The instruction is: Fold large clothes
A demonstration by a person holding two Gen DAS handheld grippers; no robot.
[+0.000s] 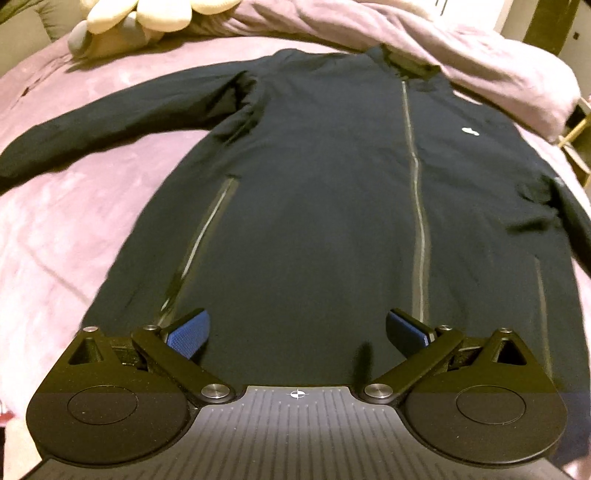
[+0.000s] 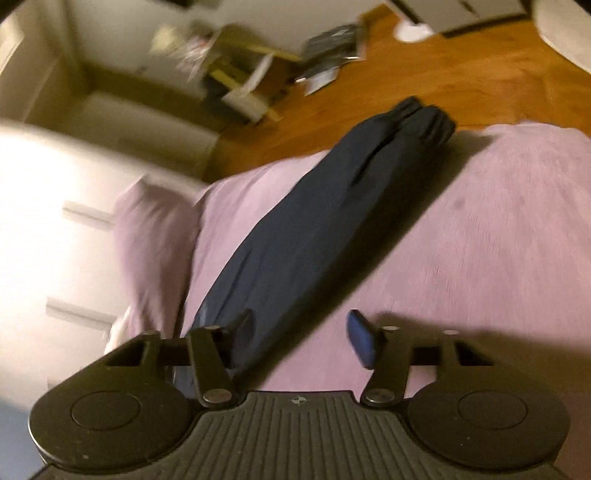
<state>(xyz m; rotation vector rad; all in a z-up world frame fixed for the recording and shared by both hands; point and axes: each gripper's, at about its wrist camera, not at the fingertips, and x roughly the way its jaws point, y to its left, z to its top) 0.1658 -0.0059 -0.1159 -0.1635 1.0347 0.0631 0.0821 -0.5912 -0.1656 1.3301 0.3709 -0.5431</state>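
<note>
Between the blue pads point(image 1: 190, 334) of the left gripper point(image 1: 297, 332), the hem of a dark jacket point(image 1: 332, 206) is lying untouched; the jaws are standing wide apart, grasping nothing, probably hovering ready to take the bottom edge for a fold. Outward toward twelve o'clock, the jacket is lying flat and zipped on a pink bedspread point(image 1: 74, 229), collar farthest away, one sleeve stretching toward nine o'clock, presumably spread so that it can be folded cleanly. At eleven o'clock a pale plush toy point(image 1: 147, 18) is resting beside rumpled bedding.

Between the right gripper's point(image 2: 299, 334) fingers, the other sleeve point(image 2: 314, 229) is running out toward one o'clock, its cuff hanging at the bed's edge. Those jaws are standing partly apart, one pad point(image 2: 360, 341) clear of the cloth, so nothing is pinched yet. Beyond lies a wooden floor point(image 2: 461, 74).
</note>
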